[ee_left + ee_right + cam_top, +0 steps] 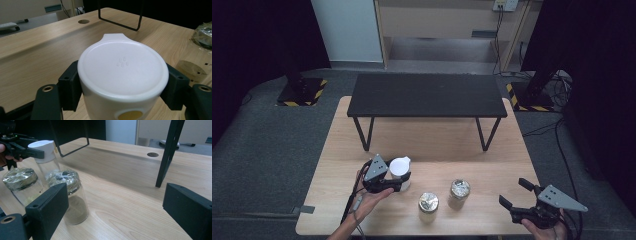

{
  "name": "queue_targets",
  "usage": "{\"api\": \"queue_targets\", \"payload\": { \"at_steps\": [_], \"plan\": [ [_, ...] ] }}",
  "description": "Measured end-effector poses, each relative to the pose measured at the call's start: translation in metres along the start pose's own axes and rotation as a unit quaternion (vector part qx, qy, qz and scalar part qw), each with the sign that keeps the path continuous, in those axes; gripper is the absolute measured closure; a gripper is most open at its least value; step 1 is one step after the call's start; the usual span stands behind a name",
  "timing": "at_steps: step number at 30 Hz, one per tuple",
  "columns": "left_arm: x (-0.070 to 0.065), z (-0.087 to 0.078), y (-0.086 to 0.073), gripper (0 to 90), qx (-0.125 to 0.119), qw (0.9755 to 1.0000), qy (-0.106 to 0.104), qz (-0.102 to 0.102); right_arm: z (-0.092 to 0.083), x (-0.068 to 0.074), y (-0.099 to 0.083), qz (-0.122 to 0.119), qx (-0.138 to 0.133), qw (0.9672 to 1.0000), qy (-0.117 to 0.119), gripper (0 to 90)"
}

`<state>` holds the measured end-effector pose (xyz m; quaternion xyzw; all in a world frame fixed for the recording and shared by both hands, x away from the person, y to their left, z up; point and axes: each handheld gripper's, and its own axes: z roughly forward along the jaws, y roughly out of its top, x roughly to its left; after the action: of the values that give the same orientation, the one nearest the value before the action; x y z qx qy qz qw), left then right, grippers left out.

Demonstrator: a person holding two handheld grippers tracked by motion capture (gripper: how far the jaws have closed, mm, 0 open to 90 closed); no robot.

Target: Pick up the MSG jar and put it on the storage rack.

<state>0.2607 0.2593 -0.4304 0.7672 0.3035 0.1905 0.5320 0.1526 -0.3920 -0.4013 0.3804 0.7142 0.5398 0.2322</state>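
A clear jar with a white cap (pixel 400 167) stands on the wooden table (pixel 432 140) at the front left. My left gripper (pixel 395 179) is shut on it, one black pad on each side just below the white cap (pixel 123 67). The same capped jar (pixel 44 152) appears at the far left of the right gripper view, held by that gripper. Two foil-topped glass jars stand to its right: one (pixel 428 206) nearer the front edge, the other (pixel 459 192) with brown powder (pixel 75 208) in its base. My right gripper (pixel 515 194) rests open at the front right, nothing between its jaws.
A low black metal table (pixel 428 95) stands on the far half of the wooden table, its wire legs (pixel 167 155) rising beyond the jars. A round cable hole (pixel 152 154) sits in the wooden top. Grey floor surrounds the table.
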Motion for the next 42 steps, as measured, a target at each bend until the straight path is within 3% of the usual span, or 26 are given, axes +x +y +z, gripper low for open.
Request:
{"api": "queue_targets", "payload": {
  "at_steps": [5,18,35,39,42],
  "plan": [
    [0.004,0.000,-0.001,29.4,-0.003,0.9999,-0.008,-0.011,0.000,0.000,0.000,0.000,0.000,1.0000,0.000,7.2],
    [0.008,-0.004,0.006,29.5,0.001,0.9998,-0.017,-0.004,0.000,0.000,0.000,0.000,0.000,1.0000,0.000,7.4],
    [0.024,-0.028,0.047,29.6,0.000,0.9985,-0.047,0.029,0.001,0.000,0.000,-0.001,0.000,1.0000,0.000,7.4],
    [0.031,-0.034,0.056,29.6,-0.004,0.9981,-0.057,0.023,0.001,0.000,0.000,-0.001,0.000,1.0000,0.000,7.5],
    [0.034,-0.038,0.067,29.6,-0.004,0.9976,-0.062,0.031,0.001,0.000,0.000,-0.001,0.000,1.0000,0.000,7.5]
  ]
}}
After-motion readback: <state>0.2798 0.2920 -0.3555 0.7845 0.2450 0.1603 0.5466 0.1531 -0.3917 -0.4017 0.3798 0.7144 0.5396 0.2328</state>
